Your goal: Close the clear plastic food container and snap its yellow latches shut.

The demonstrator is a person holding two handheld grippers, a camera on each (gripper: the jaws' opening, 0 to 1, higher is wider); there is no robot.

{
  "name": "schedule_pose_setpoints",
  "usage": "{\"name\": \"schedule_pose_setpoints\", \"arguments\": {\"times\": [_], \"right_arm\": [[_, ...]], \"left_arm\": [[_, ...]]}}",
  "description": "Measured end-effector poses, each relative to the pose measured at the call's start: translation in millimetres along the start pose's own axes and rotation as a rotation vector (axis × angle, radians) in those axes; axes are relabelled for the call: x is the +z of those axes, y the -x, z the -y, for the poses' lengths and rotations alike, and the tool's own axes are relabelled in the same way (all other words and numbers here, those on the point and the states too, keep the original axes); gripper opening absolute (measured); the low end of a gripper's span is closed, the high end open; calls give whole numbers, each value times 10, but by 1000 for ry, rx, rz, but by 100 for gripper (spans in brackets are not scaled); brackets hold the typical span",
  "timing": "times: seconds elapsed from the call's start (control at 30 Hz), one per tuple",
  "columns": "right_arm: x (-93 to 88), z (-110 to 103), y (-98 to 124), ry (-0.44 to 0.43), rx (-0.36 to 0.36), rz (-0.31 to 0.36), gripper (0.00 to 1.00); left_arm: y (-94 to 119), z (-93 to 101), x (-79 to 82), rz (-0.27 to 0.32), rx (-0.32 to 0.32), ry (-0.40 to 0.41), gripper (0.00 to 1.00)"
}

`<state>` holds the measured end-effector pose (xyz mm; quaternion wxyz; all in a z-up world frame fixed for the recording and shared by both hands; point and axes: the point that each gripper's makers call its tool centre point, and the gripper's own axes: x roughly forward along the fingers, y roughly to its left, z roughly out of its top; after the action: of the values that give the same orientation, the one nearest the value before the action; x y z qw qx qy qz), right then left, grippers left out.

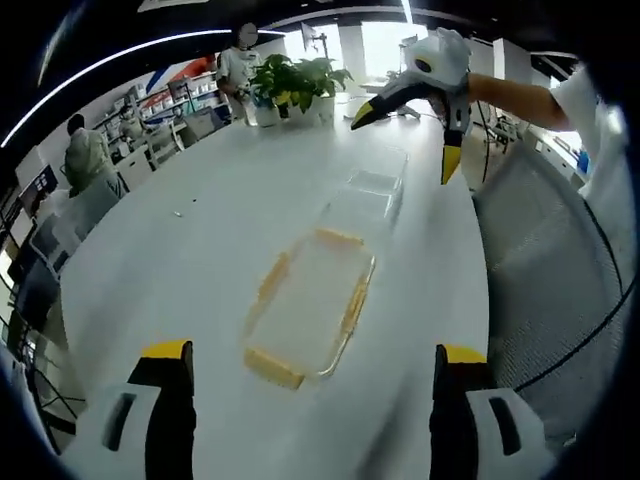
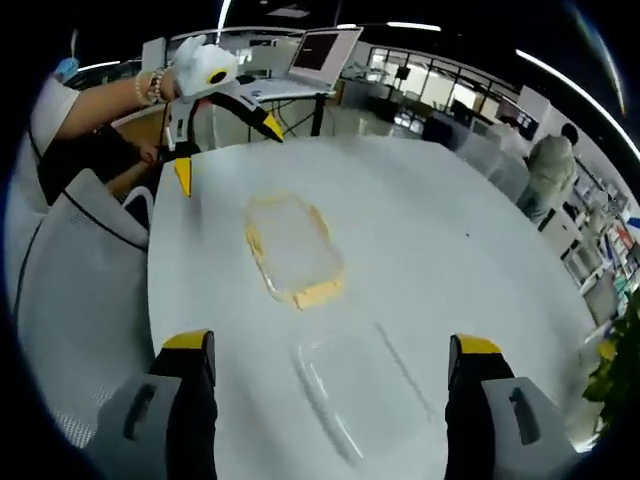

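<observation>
On the white table [image 1: 190, 240] lie two separate parts of the food container. The flat clear piece with yellow latches [image 1: 308, 308] [image 2: 292, 248] sits between the two grippers. The clear tub [image 1: 368, 195] [image 2: 340, 385] lies beside it, on the side of my right gripper. My left gripper [image 1: 312, 352] hovers open above the table, just short of the latched piece. My right gripper [image 2: 332, 346] hangs open over the clear tub. Each gripper shows in the other's view, held in a hand with the jaws apart: the right gripper [image 1: 408, 140], the left gripper [image 2: 228, 150].
A grey mesh chair [image 1: 540, 260] [image 2: 80, 280] stands at the table's edge beside the person. Potted plants [image 1: 295, 85] stand at one end of the table, an open laptop [image 2: 320, 50] beyond the other. People and desks are in the background.
</observation>
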<state>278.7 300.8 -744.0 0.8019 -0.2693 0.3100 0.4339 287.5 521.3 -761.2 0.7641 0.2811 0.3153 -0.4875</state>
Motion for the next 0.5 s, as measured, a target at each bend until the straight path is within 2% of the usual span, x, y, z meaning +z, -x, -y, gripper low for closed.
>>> {"name": "schedule_pose_setpoints", "arguments": {"times": [0.07, 0.1, 0.17, 0.27, 0.37, 0.5], "right_arm": [[20, 11, -41, 15, 19, -21, 96], [46, 4, -65, 39, 37, -24, 96], [83, -11, -100, 67, 67, -33, 96], [102, -19, -154, 90, 94, -63, 97], [181, -38, -216, 136, 120, -42, 99], [198, -100, -314, 155, 166, -55, 98]], "left_arm": [[-14, -12, -64, -56, -23, -33, 93], [-14, -44, -104, -95, -21, -58, 88], [-34, -66, -132, -124, -37, -77, 79], [-55, -92, -155, -152, -51, -78, 81], [-66, -117, -180, -183, -64, -98, 80], [-102, -148, -231, -222, -90, -125, 79]]}}
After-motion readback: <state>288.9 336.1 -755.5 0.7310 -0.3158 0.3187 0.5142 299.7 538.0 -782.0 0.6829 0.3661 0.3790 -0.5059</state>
